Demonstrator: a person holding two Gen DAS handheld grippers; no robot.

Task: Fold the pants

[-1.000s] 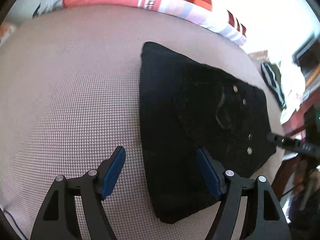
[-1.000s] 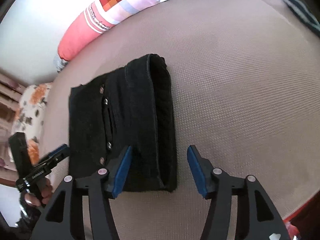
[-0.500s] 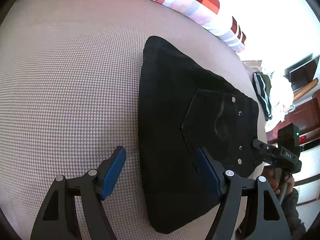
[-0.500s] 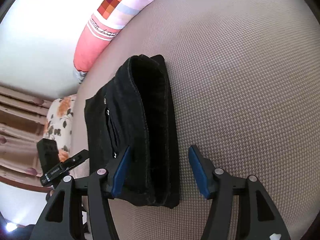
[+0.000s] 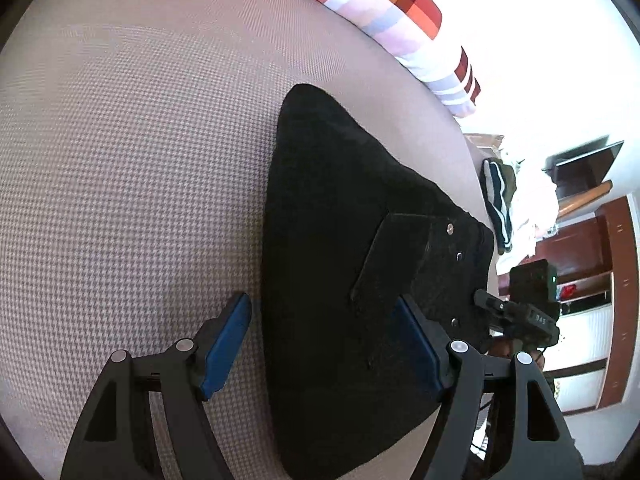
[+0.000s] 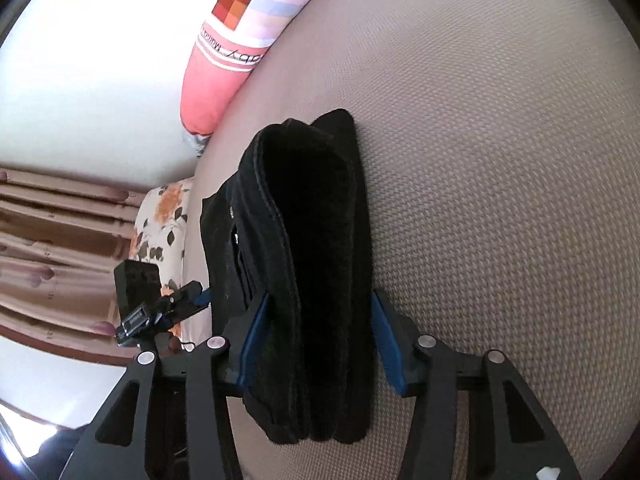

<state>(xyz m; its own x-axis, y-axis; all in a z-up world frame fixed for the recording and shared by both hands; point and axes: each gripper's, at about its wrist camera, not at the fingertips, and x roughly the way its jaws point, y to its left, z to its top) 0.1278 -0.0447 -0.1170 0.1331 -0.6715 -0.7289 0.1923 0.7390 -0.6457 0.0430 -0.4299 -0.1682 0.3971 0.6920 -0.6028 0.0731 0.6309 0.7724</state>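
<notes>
Surface: a beige woven bed cover (image 5: 140,160) is lying under both grippers and is bearing the folded garment.

Pants: the black pants (image 5: 344,280) are lying folded into a thick stack on the cover; a back pocket and several metal rivets are showing on the top layer in the left wrist view.

Left gripper: the left gripper (image 5: 326,344) is standing with its blue pads spread wide. Its right pad is sitting over the top of the pants near the pocket, while its left pad is hanging over bare cover just beside the garment's long edge. Whether either pad is touching cloth cannot be told.

Right gripper: the right gripper (image 6: 316,340) is straddling the near end of the folded pants (image 6: 316,260), one pad on each side of the stack. Its jaws have just been closing with the stack between them; the pads are lying close against the cloth, but whether they are pressing it cannot be told.

Beyond the tools: a pink and striped pillow (image 6: 236,40) is lying at the far edge of the cover, ahead of both grippers.

Far side: a floral cushion (image 6: 164,220) is showing left of the right gripper, past the pants.
</notes>
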